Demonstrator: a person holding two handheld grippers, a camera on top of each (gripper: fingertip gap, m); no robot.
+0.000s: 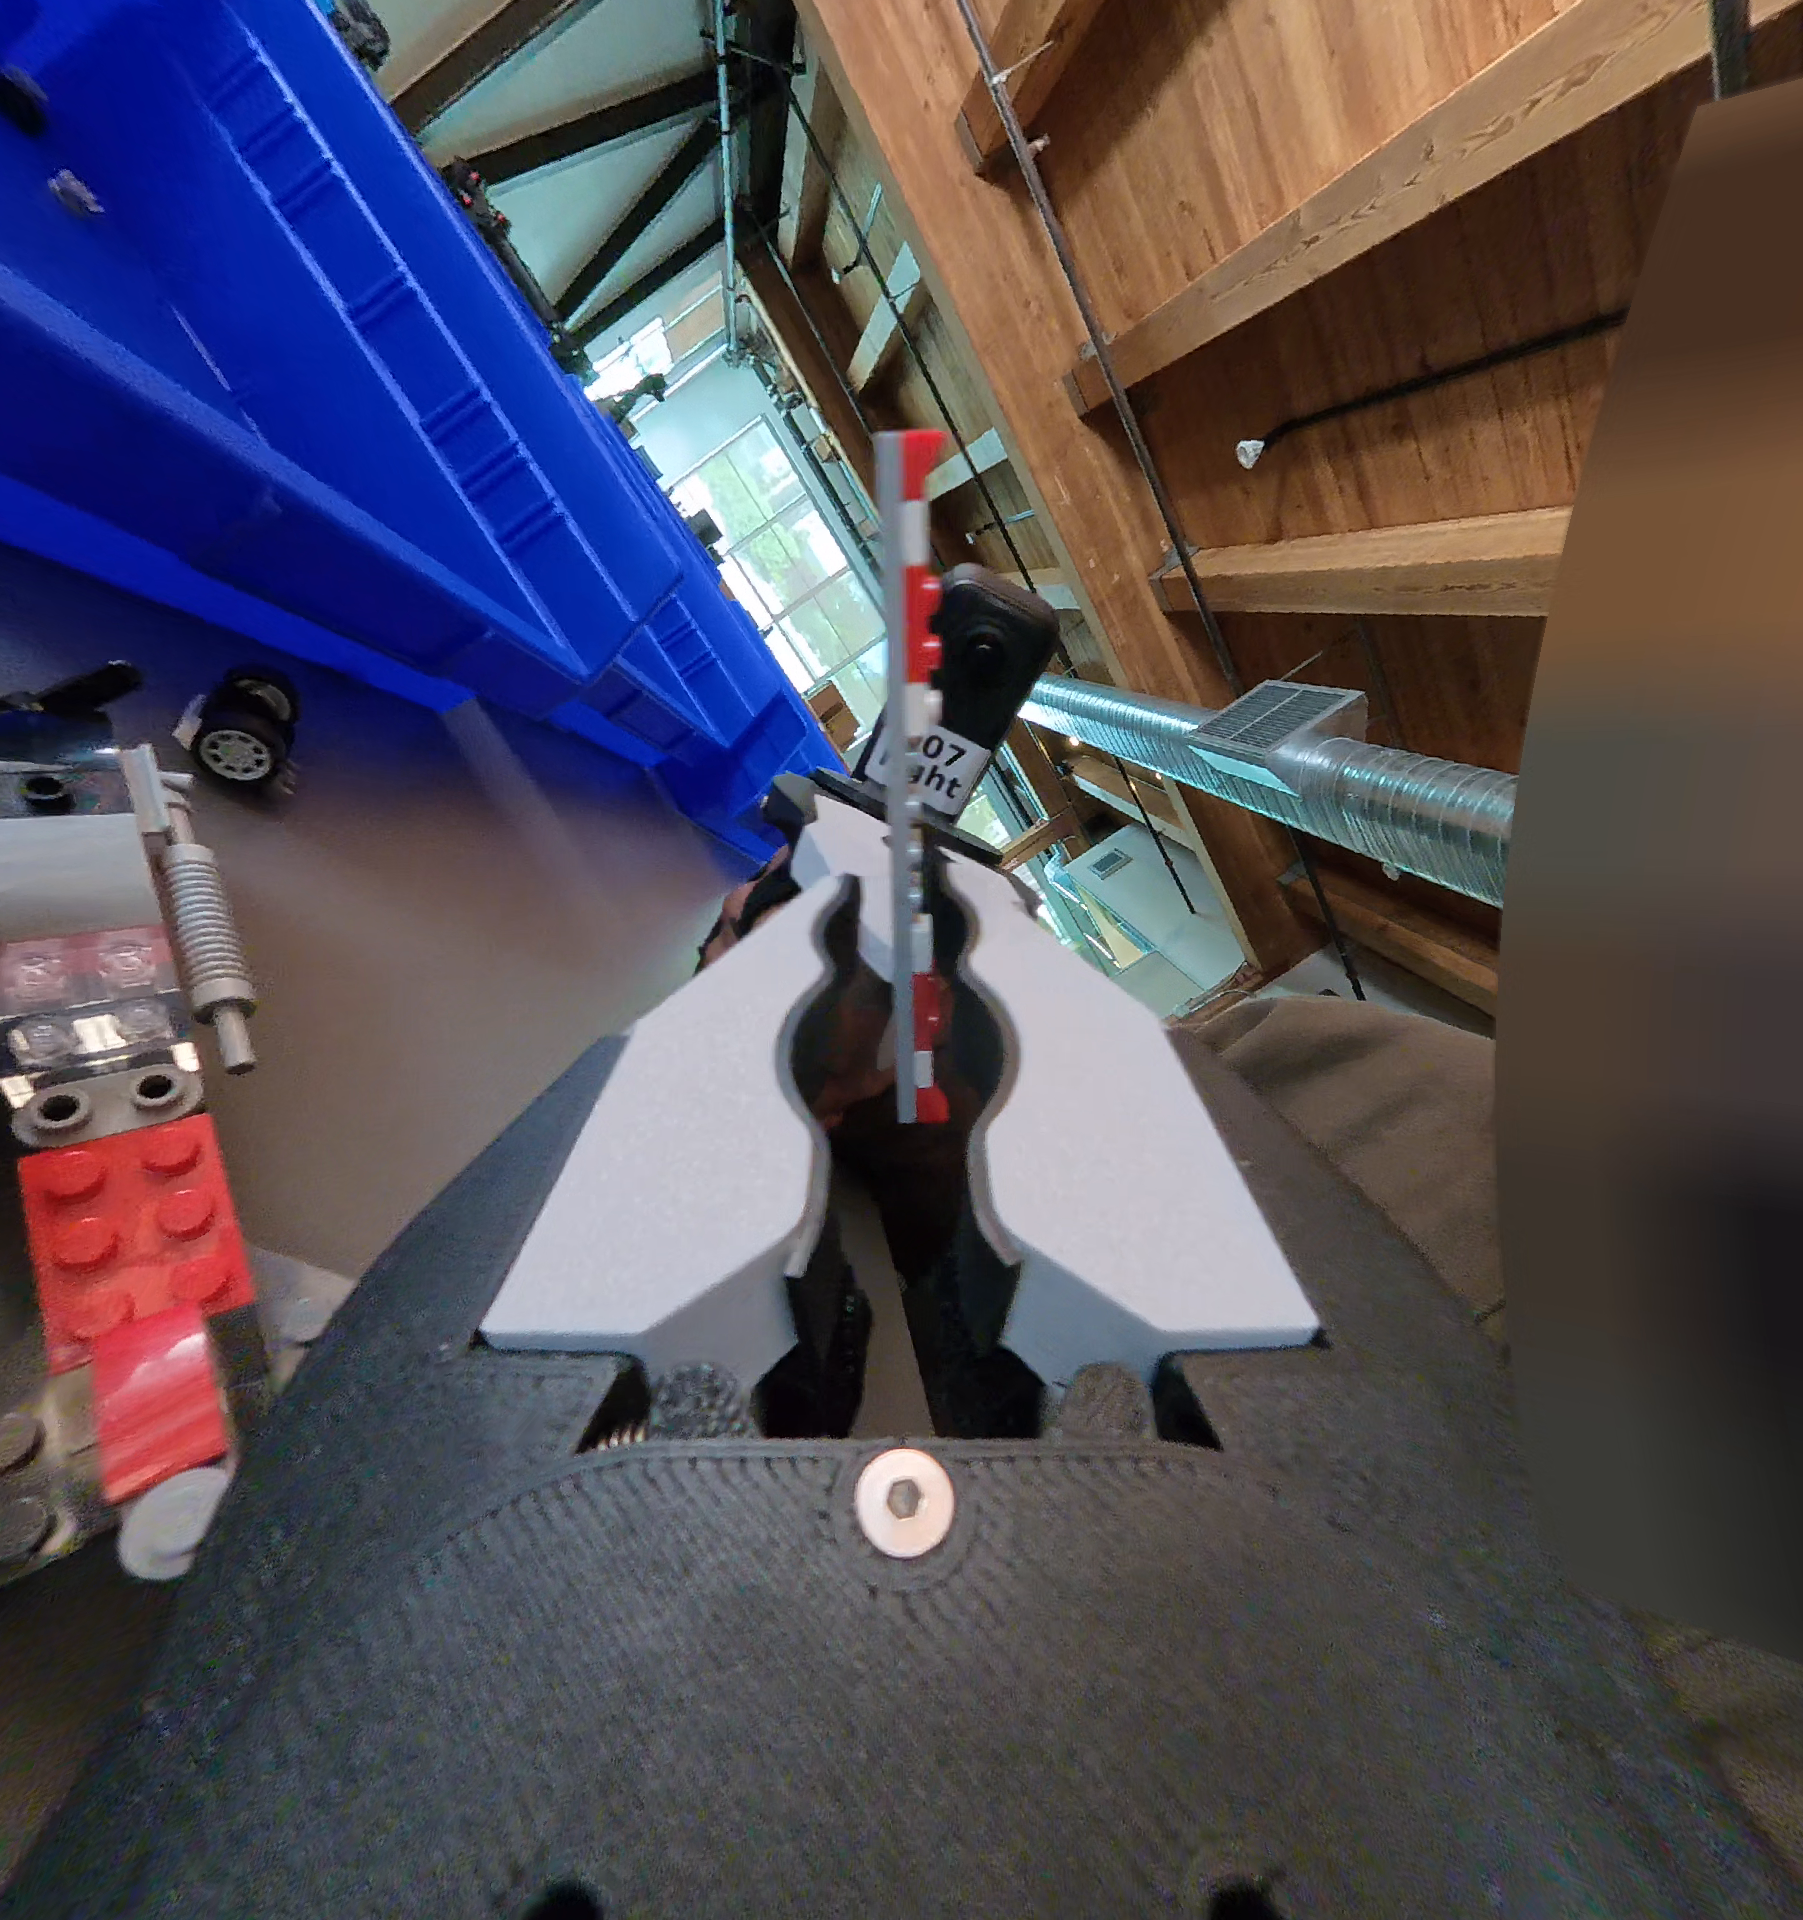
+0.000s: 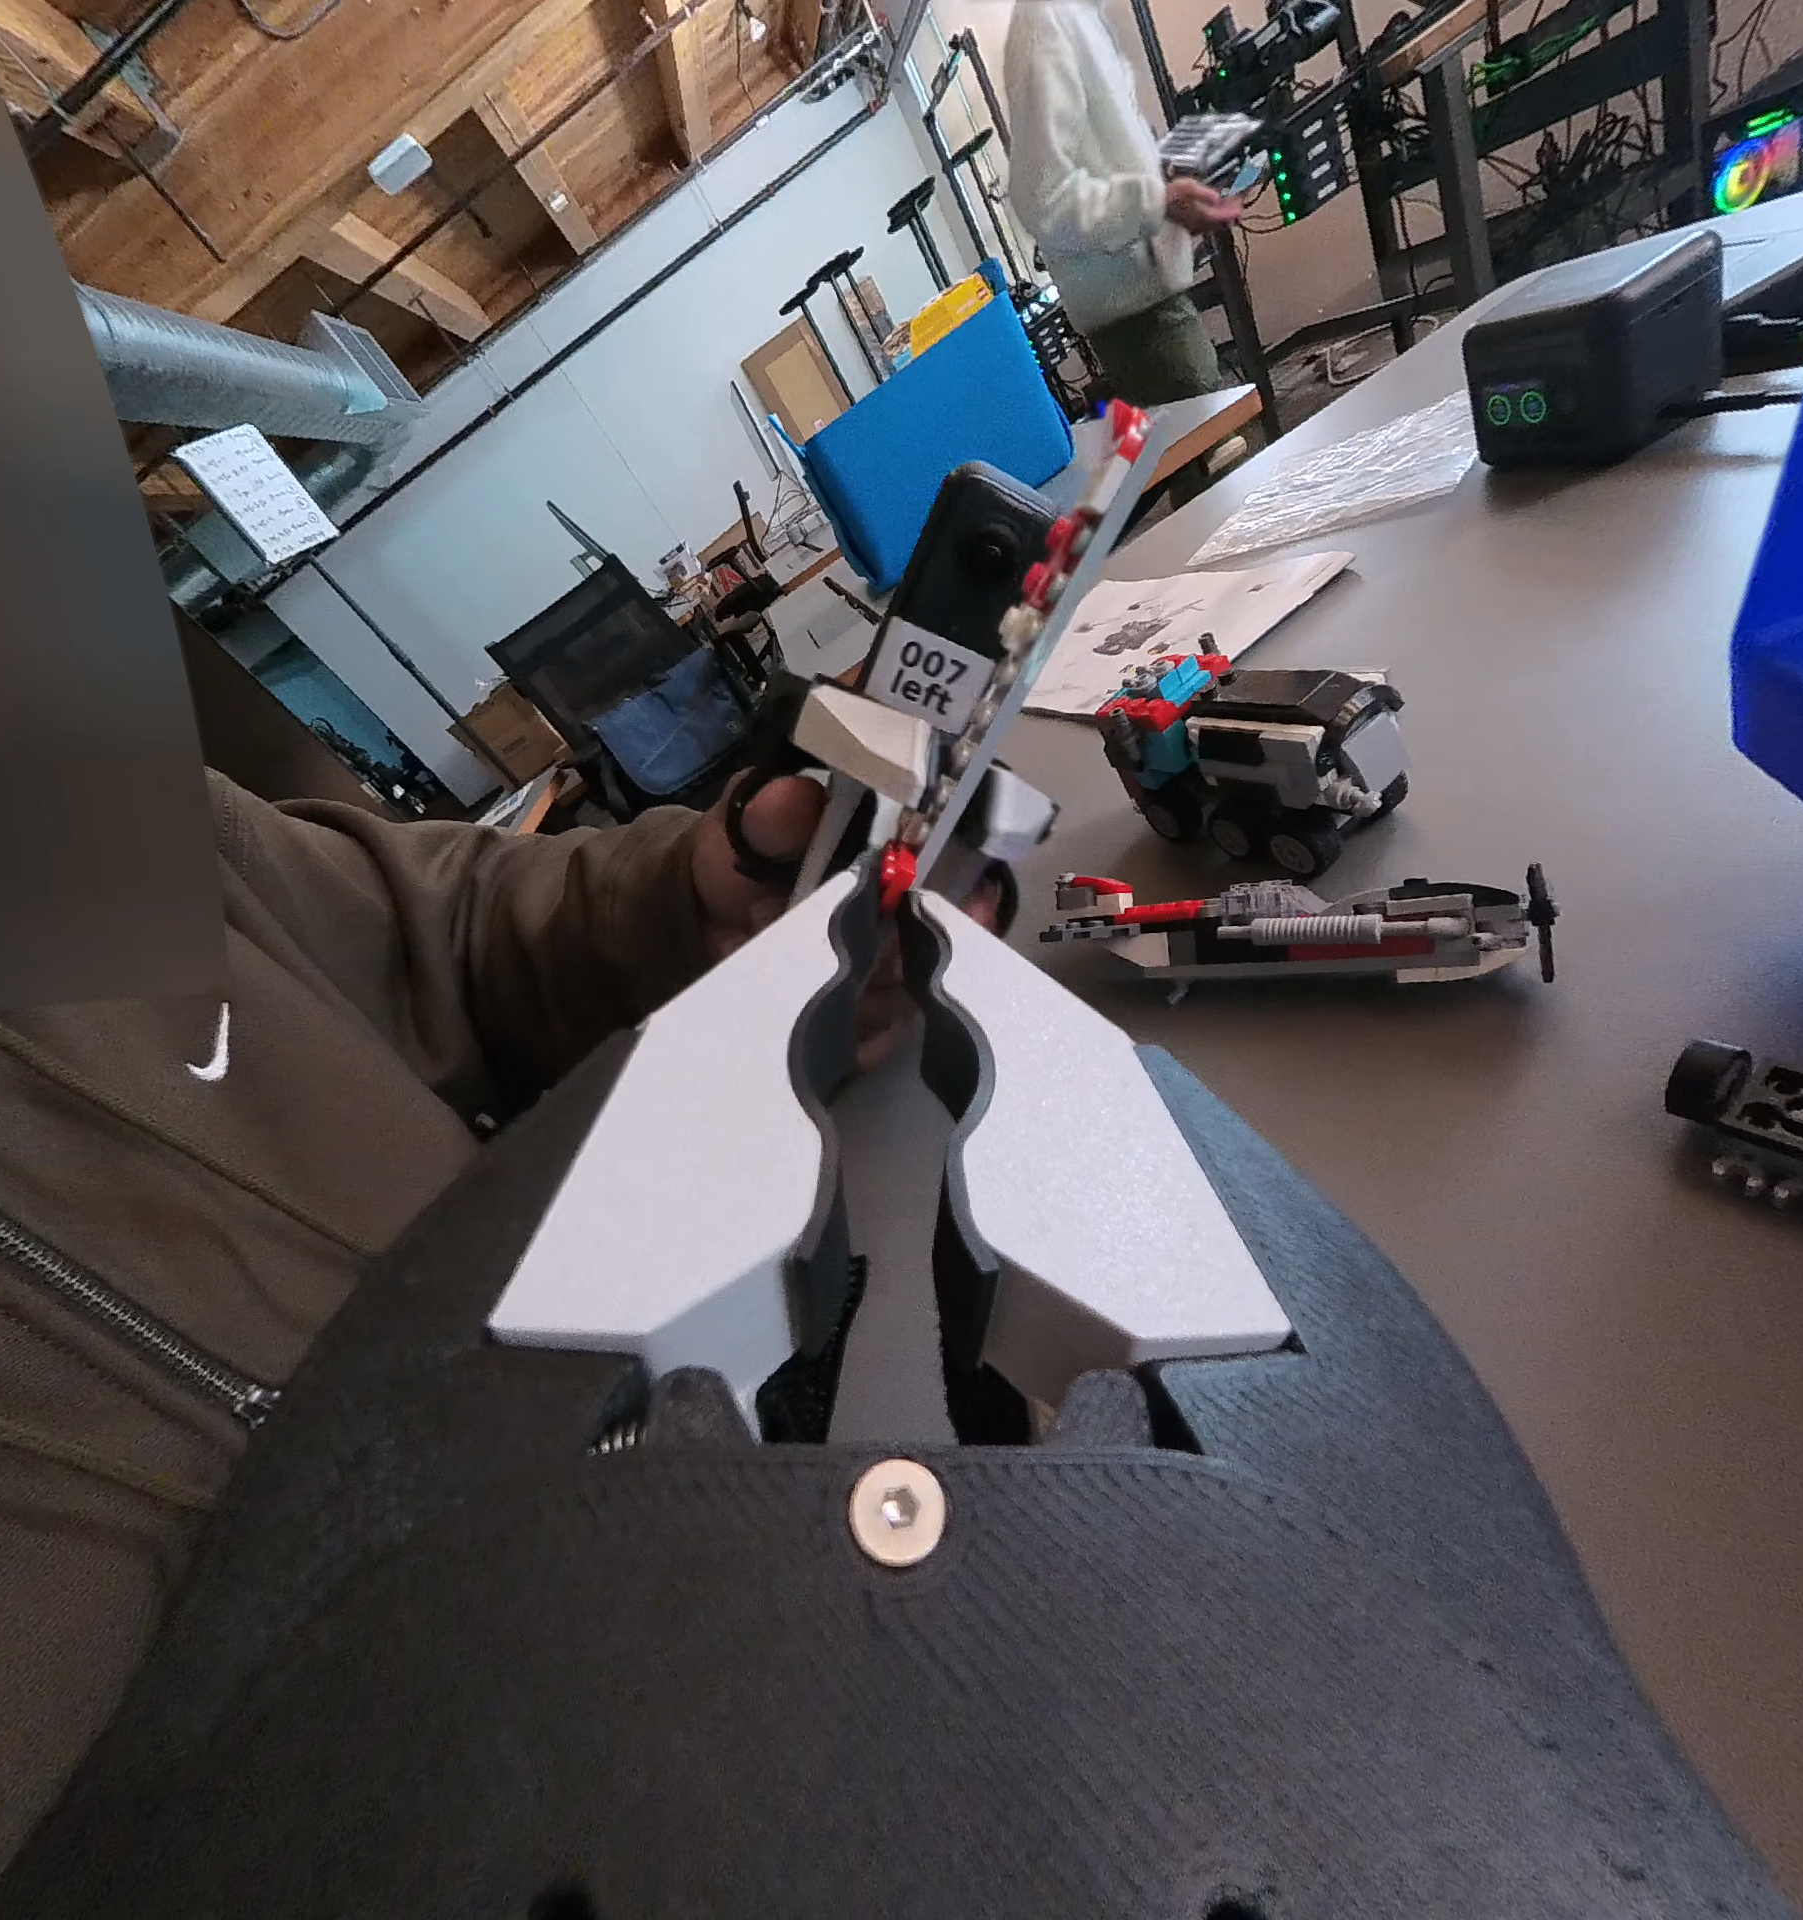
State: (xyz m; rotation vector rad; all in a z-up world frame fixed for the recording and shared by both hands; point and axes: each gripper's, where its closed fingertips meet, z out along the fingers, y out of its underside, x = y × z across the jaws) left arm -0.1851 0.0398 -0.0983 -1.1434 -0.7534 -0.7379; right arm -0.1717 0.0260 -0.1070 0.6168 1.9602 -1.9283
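We hold a long, thin grey and red brick strip [image 2: 1032, 665] in the air above the table's [image 2: 1499, 1039] near edge, between both grippers. The right gripper [image 2: 895, 896] pinches one red end with its jaws nearly closed. The left gripper [image 1: 902, 914] stands narrow around the strip's middle, though we cannot tell if it presses. A steady, level hold looks wise. A brick plane [image 2: 1292, 935] lies nearby.

My right gripper [image 2: 902, 899] points up toward my left gripper [image 1: 892, 883], its fingertips pinched tight on the red end of a thin grey-and-red brick strip [image 2: 1032, 623]. The left gripper's fingers [image 2: 866, 753] bracket the same strip mid-length. My left hand [image 2: 762, 831], sleeved in olive, grips its handle.
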